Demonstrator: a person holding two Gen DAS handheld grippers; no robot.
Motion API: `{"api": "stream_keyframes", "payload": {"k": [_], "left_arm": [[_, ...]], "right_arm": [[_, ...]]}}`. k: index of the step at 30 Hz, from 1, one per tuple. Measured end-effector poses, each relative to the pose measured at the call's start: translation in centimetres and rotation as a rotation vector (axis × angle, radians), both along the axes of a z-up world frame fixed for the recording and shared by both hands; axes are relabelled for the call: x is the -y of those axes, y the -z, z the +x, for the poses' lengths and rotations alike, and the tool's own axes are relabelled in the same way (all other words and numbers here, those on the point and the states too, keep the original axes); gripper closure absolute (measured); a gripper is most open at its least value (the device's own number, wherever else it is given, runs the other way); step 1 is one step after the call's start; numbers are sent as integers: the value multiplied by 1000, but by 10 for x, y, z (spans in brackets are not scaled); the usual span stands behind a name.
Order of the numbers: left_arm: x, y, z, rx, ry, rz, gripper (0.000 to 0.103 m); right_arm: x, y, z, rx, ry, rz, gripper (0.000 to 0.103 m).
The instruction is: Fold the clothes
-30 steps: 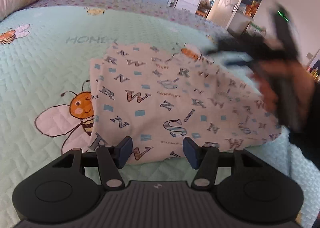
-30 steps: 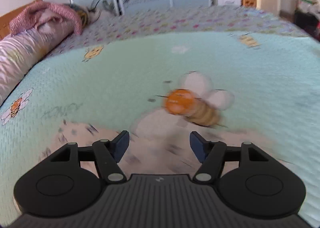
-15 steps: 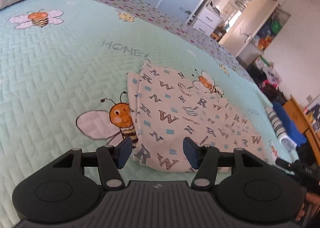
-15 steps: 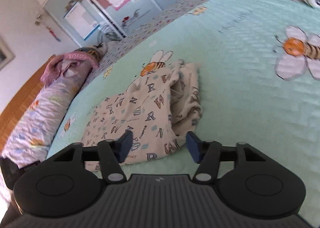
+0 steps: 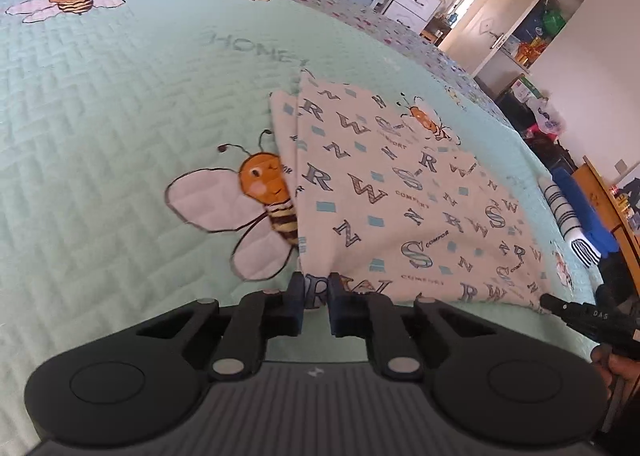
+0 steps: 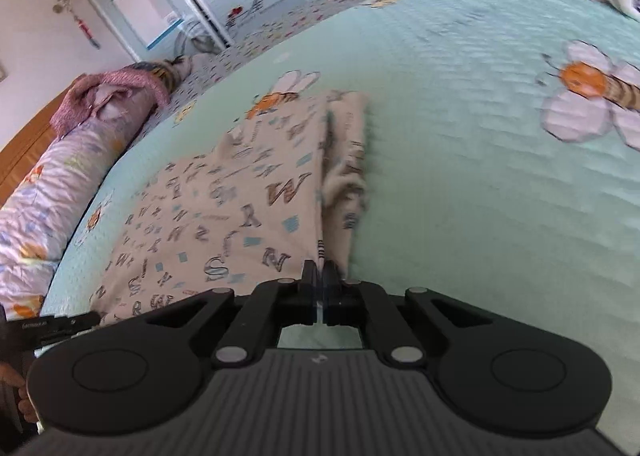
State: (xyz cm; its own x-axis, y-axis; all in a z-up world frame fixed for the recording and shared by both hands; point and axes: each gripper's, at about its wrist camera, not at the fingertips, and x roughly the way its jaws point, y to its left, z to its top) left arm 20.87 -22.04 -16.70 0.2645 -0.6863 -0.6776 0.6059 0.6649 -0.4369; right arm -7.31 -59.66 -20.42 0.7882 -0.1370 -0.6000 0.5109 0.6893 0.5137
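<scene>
The folded garment (image 5: 384, 192) lies flat on the bedspread (image 5: 120, 104), its left edge overlapping a stitched bee (image 5: 256, 208). The left gripper (image 5: 316, 298) sits at its near left corner, the right gripper (image 6: 321, 280) at its near right corner. A rolled bolster (image 6: 52, 192) lies along the bed's far left side; striped rolled cloth (image 5: 568, 216) rests right of the garment

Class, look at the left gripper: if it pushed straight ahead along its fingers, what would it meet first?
The letter-print garment: the left gripper is already shut on its near edge, so it would push into that fabric first.
</scene>
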Motion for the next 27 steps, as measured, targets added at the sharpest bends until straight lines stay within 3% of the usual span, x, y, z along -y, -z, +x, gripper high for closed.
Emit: {"api": "stream_keyframes", "payload": {"k": [4, 7, 9, 10, 13, 15, 17, 19, 21, 23, 24, 27], "left_arm": [[-2, -7, -3, 35, -5, 6, 92], [-1, -5, 4, 13, -29, 16, 87], [-1, -13, 4, 27, -43, 3, 85], [-2, -20, 1, 60, -45, -8, 84], [3, -42, -11, 156, -24, -91, 78], [17, -47, -16, 168, 25, -129, 73], [40, -39, -17, 158, 91, -97, 68], [60, -21, -14, 150, 132, -17, 68], [66, 1, -6, 100, 126, 35, 73], [58, 5, -4, 82, 108, 7, 77], [55, 0, -6, 86, 110, -11, 77], [54, -14, -18, 118, 132, -82, 64]], "right_arm": [[-8, -4, -2, 18, 9, 13, 101], [-4, -1, 2, -2, 24, 32, 98], [-6, -10, -7, 2, 48, 5, 88], [-10, -18, -9, 13, 52, -29, 79], [-34, -44, -8, 84, -2, -177, 62], [-38, -46, 3, 127, -46, -164, 52], [-35, -37, 17, 148, -82, -111, 51], [-21, -20, 30, 119, -78, -54, 51], [-2, -8, 31, 82, -29, -42, 53], [18, 0, 26, 52, 31, -45, 80], [24, -5, 21, 58, 43, -37, 79], [7, -34, 19, 173, -17, -86, 52]]}}
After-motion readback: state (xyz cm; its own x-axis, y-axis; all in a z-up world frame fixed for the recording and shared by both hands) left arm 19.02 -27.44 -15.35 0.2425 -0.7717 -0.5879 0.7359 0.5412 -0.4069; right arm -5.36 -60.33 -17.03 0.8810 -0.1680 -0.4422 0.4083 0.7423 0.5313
